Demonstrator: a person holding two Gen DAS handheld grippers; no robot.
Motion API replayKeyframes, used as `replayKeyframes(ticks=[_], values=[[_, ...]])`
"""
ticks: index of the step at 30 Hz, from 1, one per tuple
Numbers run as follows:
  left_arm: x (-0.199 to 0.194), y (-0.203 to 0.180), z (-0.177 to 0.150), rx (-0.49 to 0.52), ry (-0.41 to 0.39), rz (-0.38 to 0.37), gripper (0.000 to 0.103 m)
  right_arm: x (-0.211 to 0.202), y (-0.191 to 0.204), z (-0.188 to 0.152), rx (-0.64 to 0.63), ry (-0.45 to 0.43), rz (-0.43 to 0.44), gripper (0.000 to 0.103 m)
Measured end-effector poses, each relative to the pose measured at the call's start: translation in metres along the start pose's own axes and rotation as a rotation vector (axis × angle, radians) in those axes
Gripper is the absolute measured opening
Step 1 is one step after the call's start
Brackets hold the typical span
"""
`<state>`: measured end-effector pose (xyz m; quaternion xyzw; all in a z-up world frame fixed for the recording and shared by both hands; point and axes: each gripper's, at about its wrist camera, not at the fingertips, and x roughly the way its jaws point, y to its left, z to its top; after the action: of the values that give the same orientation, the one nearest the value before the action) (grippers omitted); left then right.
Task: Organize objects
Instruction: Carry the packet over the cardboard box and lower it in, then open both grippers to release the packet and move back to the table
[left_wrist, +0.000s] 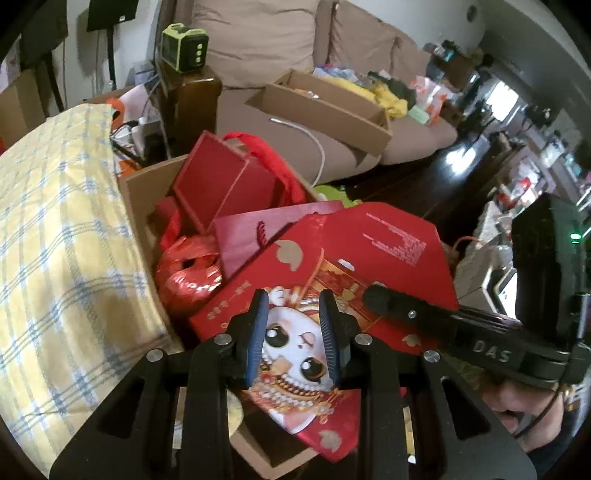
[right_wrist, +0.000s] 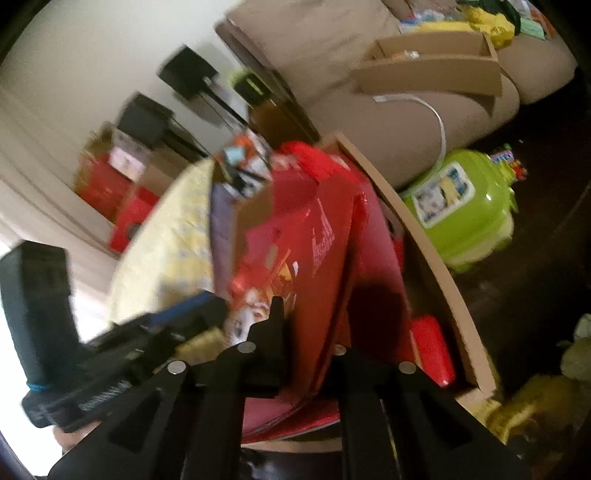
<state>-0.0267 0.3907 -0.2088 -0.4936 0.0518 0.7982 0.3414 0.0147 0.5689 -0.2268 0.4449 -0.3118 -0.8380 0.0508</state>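
A cardboard box (left_wrist: 144, 199) stands on the floor, crammed with red things: a red gift box (left_wrist: 221, 181) with a red ribbon handle tipped up at the back, a shiny red ornament (left_wrist: 190, 277) low on the left, a dark red paper bag (left_wrist: 258, 236), and on top a flat red package (left_wrist: 332, 280) printed with a big-eyed cartoon face. A pillow in yellow and blue check (left_wrist: 62, 236) presses against the box's left wall. Behind sits a beige sofa (left_wrist: 332, 155) carrying an open carton (left_wrist: 325, 107) and a white cable. A lime-green plastic case (right_wrist: 461, 206) lies on the dark floor just beside the box's far corner, and a green-edged cube gadget (left_wrist: 184, 46) perches on the sofa's wooden armrest.

Both hands angle steeply down over the box. The left gripper (left_wrist: 293, 328) hovers above the cartoon face, its 2 blue-padded fingers (left_wrist: 256, 328) partly spread; nothing sits between them and I cannot tell whether they touch the package. The right gripper (right_wrist: 314, 332) comes in from the package's right side, its barrel lying across that edge in the left view. In its own blurred view the package's red edge runs up between its narrowly parted jaws, 1 finger (right_wrist: 275, 317) plain on the left, the other hidden behind the red card. Whether it is pinching the package I cannot tell.
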Motion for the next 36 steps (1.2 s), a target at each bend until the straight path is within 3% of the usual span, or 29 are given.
replayKeyframes(ticks=[4, 10, 16, 20, 26, 31, 36], values=[[-0.007, 0.003, -0.006, 0.005, -0.008, 0.03, 0.025, 0.009, -0.014, -0.006, 0.035, 0.049, -0.075, 0.021], [-0.027, 0.004, -0.007, 0.032, -0.048, 0.075, 0.025, 0.01, -0.01, -0.006, -0.042, 0.102, -0.205, 0.054], [-0.048, 0.007, -0.005, 0.049, -0.089, 0.105, 0.025, 0.005, -0.003, -0.008, -0.092, 0.16, -0.252, 0.056], [-0.06, 0.009, -0.004, 0.058, -0.132, 0.172, 0.025, 0.001, 0.0, -0.011, -0.138, 0.224, -0.33, 0.072], [-0.076, 0.02, -0.006, 0.067, -0.169, 0.232, 0.026, -0.019, 0.008, -0.016, -0.194, 0.263, -0.385, 0.075], [-0.095, 0.037, -0.01, 0.06, -0.2, 0.278, 0.028, -0.044, 0.027, -0.017, -0.25, 0.235, -0.419, 0.077], [-0.121, 0.069, -0.007, -0.004, -0.227, 0.299, 0.03, -0.082, 0.068, -0.012, -0.316, 0.094, -0.346, 0.078]])
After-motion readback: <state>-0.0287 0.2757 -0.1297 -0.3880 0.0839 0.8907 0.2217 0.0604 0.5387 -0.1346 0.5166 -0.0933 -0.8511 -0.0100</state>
